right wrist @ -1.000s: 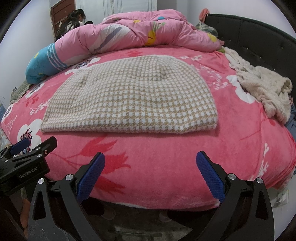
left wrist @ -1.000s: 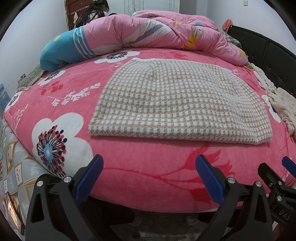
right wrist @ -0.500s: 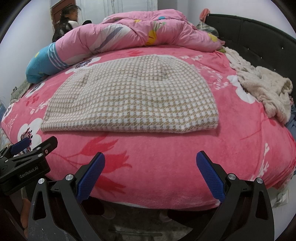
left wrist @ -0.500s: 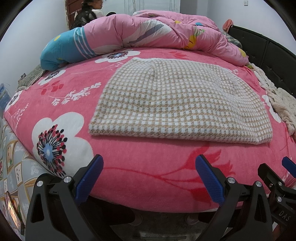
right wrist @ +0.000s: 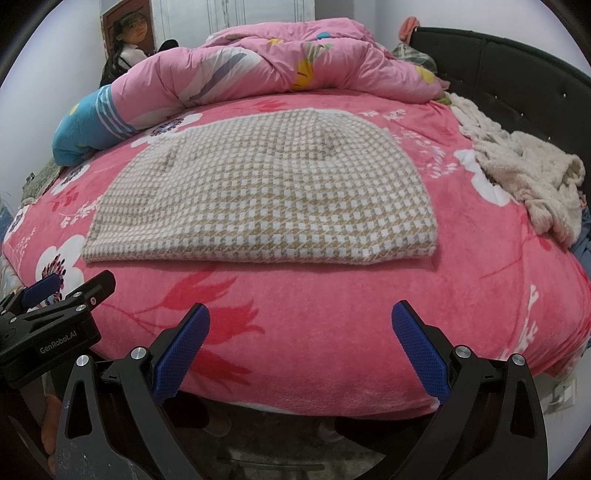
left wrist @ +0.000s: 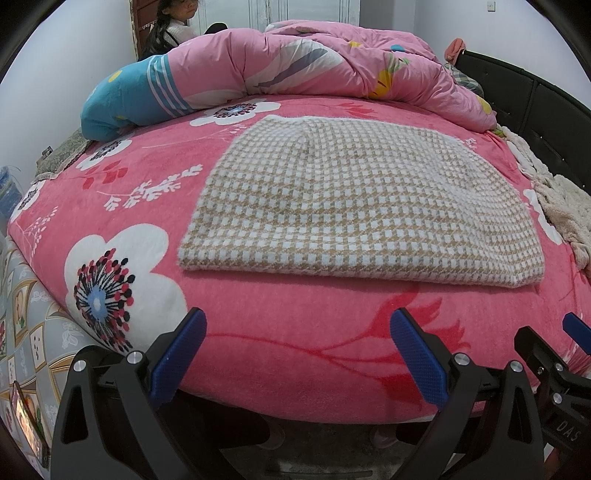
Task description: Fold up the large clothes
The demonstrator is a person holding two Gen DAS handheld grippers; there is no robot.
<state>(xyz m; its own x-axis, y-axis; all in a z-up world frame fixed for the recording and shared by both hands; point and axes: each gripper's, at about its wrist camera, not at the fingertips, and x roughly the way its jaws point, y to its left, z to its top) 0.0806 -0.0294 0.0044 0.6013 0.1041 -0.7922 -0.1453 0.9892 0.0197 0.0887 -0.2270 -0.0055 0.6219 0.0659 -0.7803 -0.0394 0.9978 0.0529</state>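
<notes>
A beige-and-white houndstooth garment (left wrist: 351,199) lies folded flat in a rectangle on the pink flowered bed cover (left wrist: 280,332); it shows too in the right wrist view (right wrist: 266,195). My left gripper (left wrist: 297,354) hangs open at the near bed edge, short of the garment's front fold, with nothing between its blue pads. My right gripper (right wrist: 301,350) stands open in the same way. Each gripper sees the other at its side: the right gripper (left wrist: 554,362) and the left gripper (right wrist: 48,314).
A rolled pink and blue duvet (left wrist: 280,74) lies across the far side. A cream fleecy garment (right wrist: 528,181) is heaped at the right by the black headboard (right wrist: 517,81). A person (left wrist: 173,26) sits behind the duvet at the far left.
Both grippers and the garment stay where they were. The person behind the duvet has turned their head and shifted a little.
</notes>
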